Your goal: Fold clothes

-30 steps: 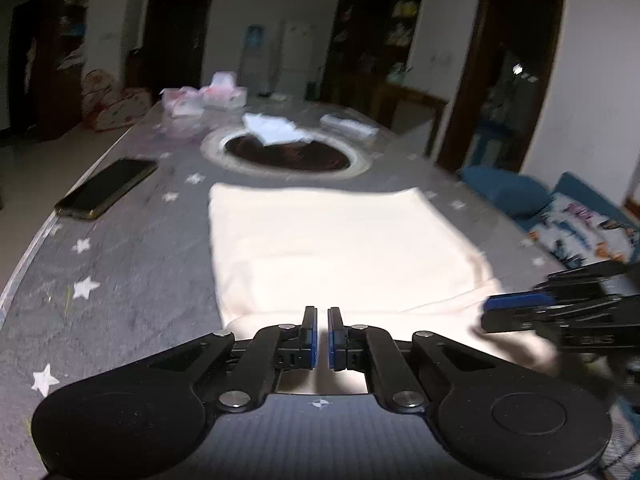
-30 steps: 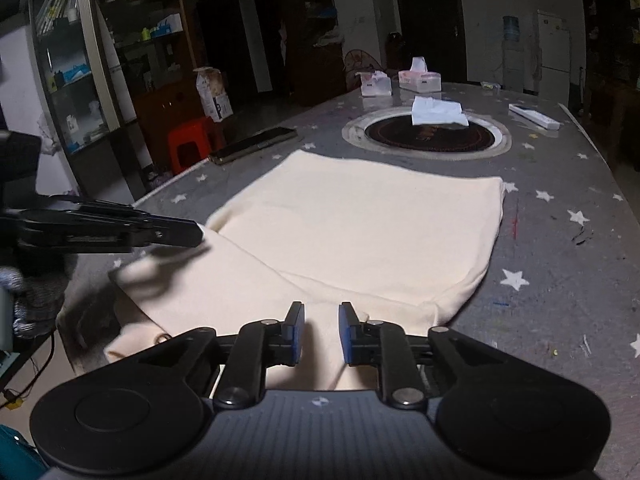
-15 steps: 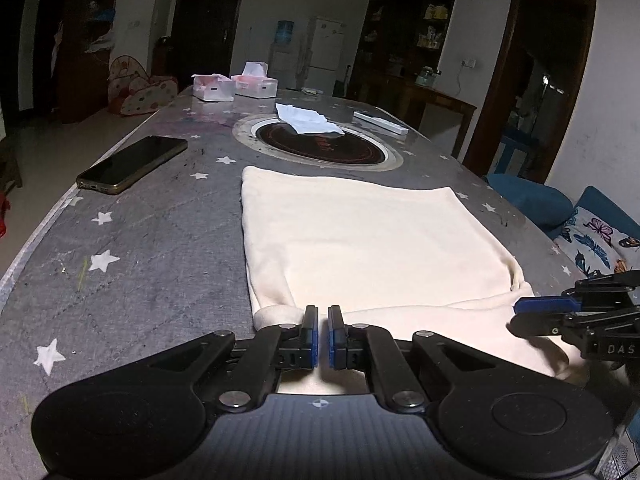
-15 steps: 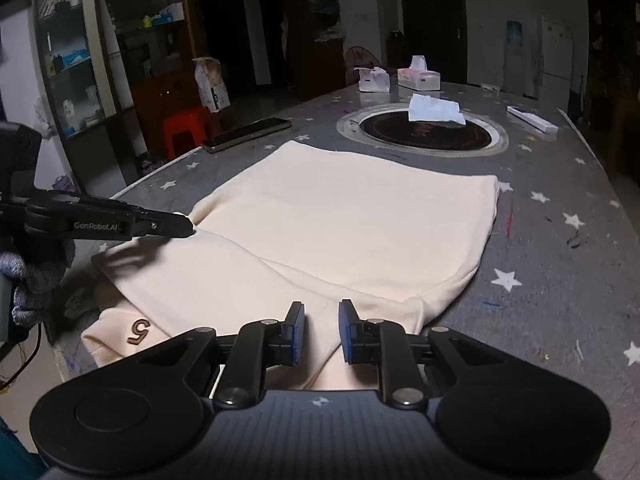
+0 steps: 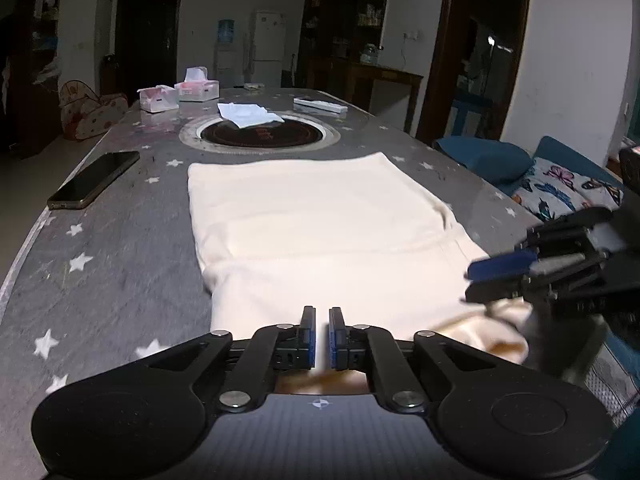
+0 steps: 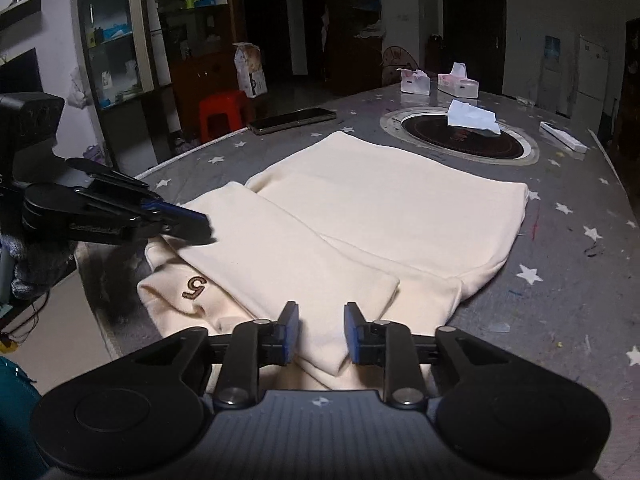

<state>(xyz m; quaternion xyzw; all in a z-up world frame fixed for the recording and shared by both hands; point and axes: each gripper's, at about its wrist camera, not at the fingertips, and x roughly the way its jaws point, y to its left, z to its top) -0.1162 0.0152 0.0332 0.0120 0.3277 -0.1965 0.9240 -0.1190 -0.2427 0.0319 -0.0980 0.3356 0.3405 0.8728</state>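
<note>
A cream, soft knit garment point(image 6: 384, 216) lies flat on the grey star-patterned bench point(image 6: 568, 264), folded into a rough rectangle with its long side running away toward the round dark inset. A narrower folded layer lies diagonally across its near part. At the near left corner a brown embroidered "5" point(image 6: 193, 286) shows on a rumpled fold at the bench edge.

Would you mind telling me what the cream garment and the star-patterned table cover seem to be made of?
The cream garment looks like a thick, matte knit, perhaps cotton fleece: soft rounded fold edges, no sheen, and an embroidered-looking brown figure. The star-patterned table cover looks like smooth grey vinyl or oilcloth with a printed felt-like texture: it lies flat and reflects light faintly near the tissue boxes. Neither is certain.
</note>
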